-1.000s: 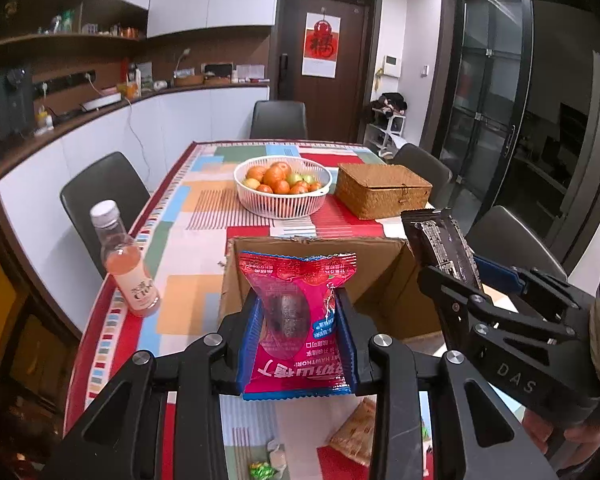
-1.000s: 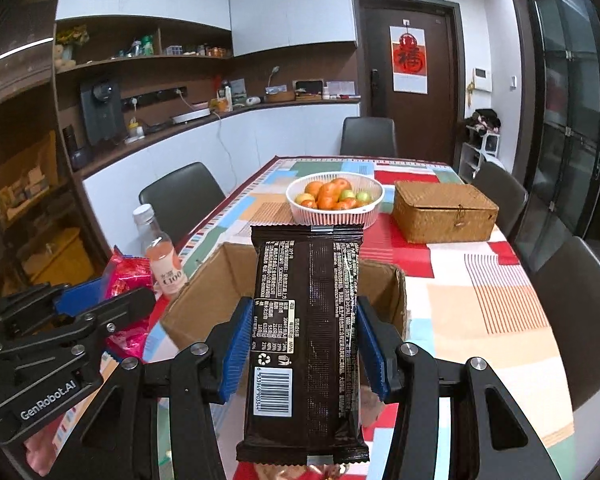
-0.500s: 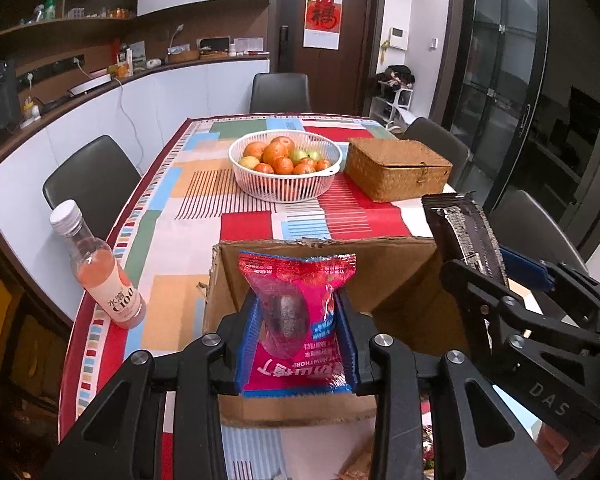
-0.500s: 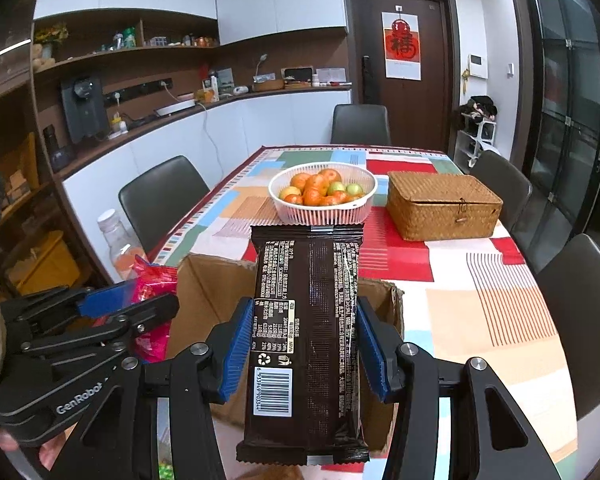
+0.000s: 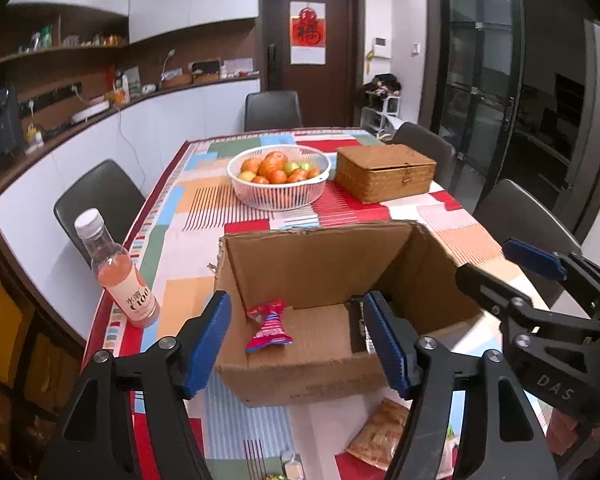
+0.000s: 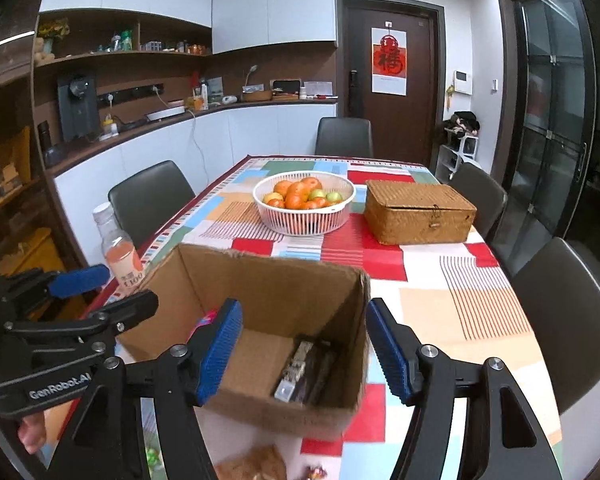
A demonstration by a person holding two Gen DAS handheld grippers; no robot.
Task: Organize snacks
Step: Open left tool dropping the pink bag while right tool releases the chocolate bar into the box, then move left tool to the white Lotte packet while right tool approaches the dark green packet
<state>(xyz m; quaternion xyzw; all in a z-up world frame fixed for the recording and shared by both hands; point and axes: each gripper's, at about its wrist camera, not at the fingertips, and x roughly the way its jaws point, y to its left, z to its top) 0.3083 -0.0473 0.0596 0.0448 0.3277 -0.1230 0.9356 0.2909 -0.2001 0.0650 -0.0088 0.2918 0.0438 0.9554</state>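
Two claws, left (image 5: 296,340) and right (image 6: 304,350), both spread wide and empty above cardboard box (image 5: 332,272). Inside: pink packet (image 5: 269,326), dark bar (image 6: 304,368). Likely light, crinkly, slippery; best pinched across flat middle, gently. More snacks (image 5: 378,430) near table (image 5: 196,200) edge.

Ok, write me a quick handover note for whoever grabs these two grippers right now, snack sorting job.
Left gripper: open, holding nothing, poised over the near edge of the cardboard box.
Right gripper: open, holding nothing, also over the box.
In the box: the red snack packet on the left of the floor, the dark snack bar on the right.
Done: both of those are dropped in.
Left: an orange-brown snack bag and a few small wrapped sweets lie on the table in front of the box, not yet picked up.
The drink bottle stands left of the box.
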